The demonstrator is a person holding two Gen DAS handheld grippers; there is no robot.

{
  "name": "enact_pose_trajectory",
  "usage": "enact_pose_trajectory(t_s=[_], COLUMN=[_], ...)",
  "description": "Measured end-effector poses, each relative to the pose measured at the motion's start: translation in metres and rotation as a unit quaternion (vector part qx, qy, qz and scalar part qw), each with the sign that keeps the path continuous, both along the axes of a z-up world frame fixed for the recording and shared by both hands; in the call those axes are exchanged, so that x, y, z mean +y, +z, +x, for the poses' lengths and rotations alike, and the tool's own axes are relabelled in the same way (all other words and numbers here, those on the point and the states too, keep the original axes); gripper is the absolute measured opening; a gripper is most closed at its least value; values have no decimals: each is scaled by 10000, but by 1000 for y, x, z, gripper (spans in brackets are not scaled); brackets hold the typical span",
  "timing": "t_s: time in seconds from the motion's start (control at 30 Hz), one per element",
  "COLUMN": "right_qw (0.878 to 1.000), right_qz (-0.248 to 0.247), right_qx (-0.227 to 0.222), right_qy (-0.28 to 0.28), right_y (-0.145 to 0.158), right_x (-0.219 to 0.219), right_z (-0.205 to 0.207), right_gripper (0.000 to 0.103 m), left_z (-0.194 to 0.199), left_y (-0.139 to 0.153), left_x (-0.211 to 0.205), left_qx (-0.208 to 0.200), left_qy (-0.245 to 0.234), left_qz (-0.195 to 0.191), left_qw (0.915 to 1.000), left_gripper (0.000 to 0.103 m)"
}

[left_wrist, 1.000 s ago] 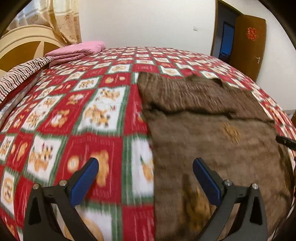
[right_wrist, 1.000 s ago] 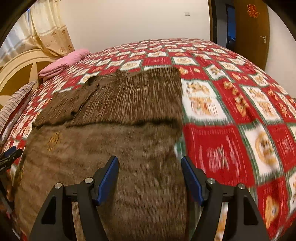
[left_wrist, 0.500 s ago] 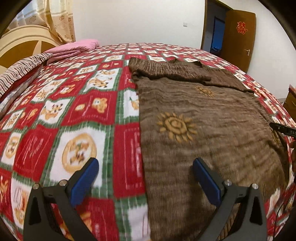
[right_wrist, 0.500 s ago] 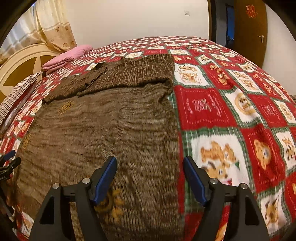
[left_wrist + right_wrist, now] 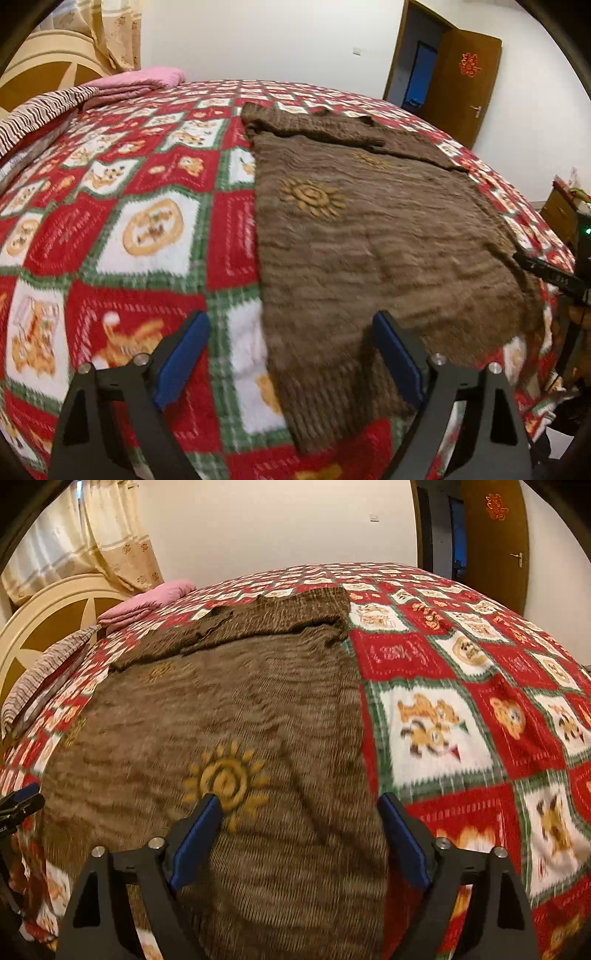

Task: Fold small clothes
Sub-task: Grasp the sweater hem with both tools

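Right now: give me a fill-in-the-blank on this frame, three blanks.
1. The brown sweater lies flat on a checked ____.
2. Its yellow motifs are shaped like ____.
3. The folded blanket near the headboard is ____ in colour.

Missing words: bedspread; suns; pink

sweater [image 5: 369, 236]: 1 | blanket [image 5: 129, 236]: 1 | pink bedding [image 5: 140, 83]: 1 | door [image 5: 461, 81]: 1

1. White walls [image 5: 258, 37]; a brown wooden door [image 5: 461, 81] stands open.
2. Bed with a red checked blanket [image 5: 110, 229]; pink bedding [image 5: 147, 79] lies at its far left corner.
3. Cream headboard [image 5: 48, 613], beige curtains [image 5: 92, 535].
4. Possibly a wooden cabinet [image 5: 561, 210], blurred.
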State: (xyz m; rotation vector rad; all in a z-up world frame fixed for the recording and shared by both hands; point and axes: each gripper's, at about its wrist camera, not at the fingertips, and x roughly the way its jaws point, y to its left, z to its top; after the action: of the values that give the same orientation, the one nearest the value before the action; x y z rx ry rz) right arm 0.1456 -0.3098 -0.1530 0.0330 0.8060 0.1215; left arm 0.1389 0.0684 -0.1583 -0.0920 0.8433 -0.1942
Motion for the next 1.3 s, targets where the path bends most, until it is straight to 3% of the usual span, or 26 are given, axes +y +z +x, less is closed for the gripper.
enact_pose_trajectory(t_s=[0.1,0.2,0.27,0.33,0.5,0.6,0.83,0.93,1.1,1.23,1.3], right_qw=[10000,9999,9998,9997,9996,9995,9970,9968,9959,9923,9898], right_qz=[-57,94,201,228,23,162,696,700,774,1092,1264], right_qx=[5,-6,-28,-64,-140,-144,70,106,182,359,392], right_qy=[54,69,69,86,235,230,332,384,437,470,521], right_y=[-3,-6,-7,-9,-14,-14,-9,-9,-12,-14,-13], right_x=[2,-2,-5,-6,-2,-6,-18,-19,-23,-32,-36], right_z=[-14,-27,-35,-42,-53,-54,-60,-65,-69,-71,-74], right_gripper=[89,89,89,89,90,90,88,62,46,14,9], left_z=[-10,-16,-20,-24,-26,-29,-40,-41,-41,-43,-47], left_y=[-1,-4,-6,-6,-7,-6,10,17,11,8,13], left_x=[-4,-9,-10,-7,4,2,5,13,14,17,18], left_qx=[36,-14,-57,-89,-27,-10,-288,-372,-298,-249,-332], left_qy=[-44,-38,61,175,357,269,342,364,326,281,234], left_qz=[-148,-105,-19,-132,-454,-605,-649,-760,-795,-909,-966], left_qw=[9999,9999,10000,9997,9983,9978,9969,9958,9959,9952,9945], left_gripper=[88,80,70,53,32,9,7,7,7,6,6])
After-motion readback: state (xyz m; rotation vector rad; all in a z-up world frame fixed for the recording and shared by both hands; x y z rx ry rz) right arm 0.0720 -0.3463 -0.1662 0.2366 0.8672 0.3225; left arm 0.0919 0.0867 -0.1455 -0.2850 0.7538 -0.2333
